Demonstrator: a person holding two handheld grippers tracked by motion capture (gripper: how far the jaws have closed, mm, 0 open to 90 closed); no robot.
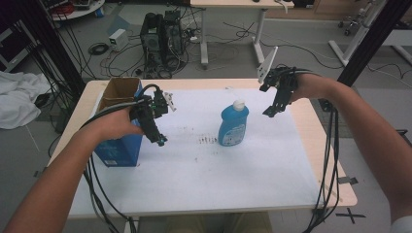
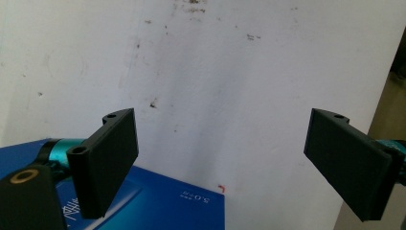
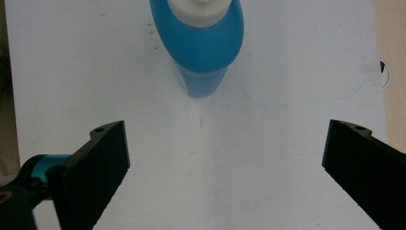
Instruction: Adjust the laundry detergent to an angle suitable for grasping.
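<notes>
Blue bottle (image 3: 201, 43) has its white cap cut off above.

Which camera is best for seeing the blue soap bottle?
The high view: the blue bottle stands whole there, white cap and label showing. The right gripper view looks down on its cap and shoulders, cut off at the top. The left gripper view faces the white mat instead.

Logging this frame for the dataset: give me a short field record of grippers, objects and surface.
left gripper: open, nothing between jaws, above the open blue cardboard box
right gripper: open, empty, raised to the right of the bottle
bottle: blue plastic bottle with white cap, upright, mid-table, untouched
box: at the table's left edge, flaps open
surface: white sheet with dark specks, on a light wooden table
</notes>
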